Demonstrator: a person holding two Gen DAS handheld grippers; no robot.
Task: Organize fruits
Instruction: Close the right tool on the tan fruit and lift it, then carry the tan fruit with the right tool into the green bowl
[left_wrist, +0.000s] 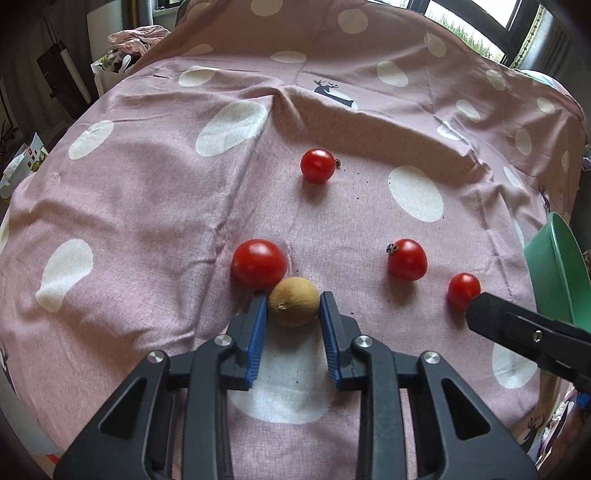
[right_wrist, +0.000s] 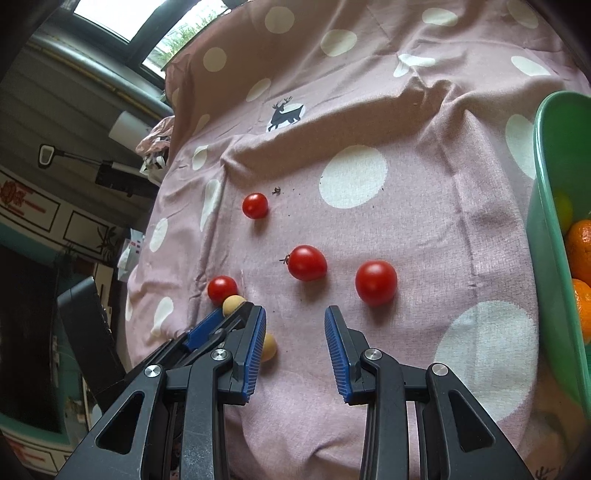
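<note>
A tan round longan (left_wrist: 293, 302) rests on the pink spotted cloth (left_wrist: 147, 206), against a large red tomato (left_wrist: 259, 263). My left gripper (left_wrist: 293, 297) straddles it, and both blue pads touch its sides. Three more tomatoes lie beyond: a far one (left_wrist: 317, 165), a stemmed one (left_wrist: 407, 258) and a small one (left_wrist: 463, 291). My right gripper (right_wrist: 295, 321) hovers over bare cloth, open and holding nothing, with the nearest tomato (right_wrist: 376, 282) just beyond its right finger. A second longan (right_wrist: 269, 347) is half hidden behind its left finger.
A green bowl (right_wrist: 546, 229) holding oranges (right_wrist: 581, 251) stands at the cloth's right edge. The cloth rises in folds toward the back. Dark crumbs and a loose stem (right_wrist: 276, 191) lie near the far tomato. Clutter sits beyond the left edge.
</note>
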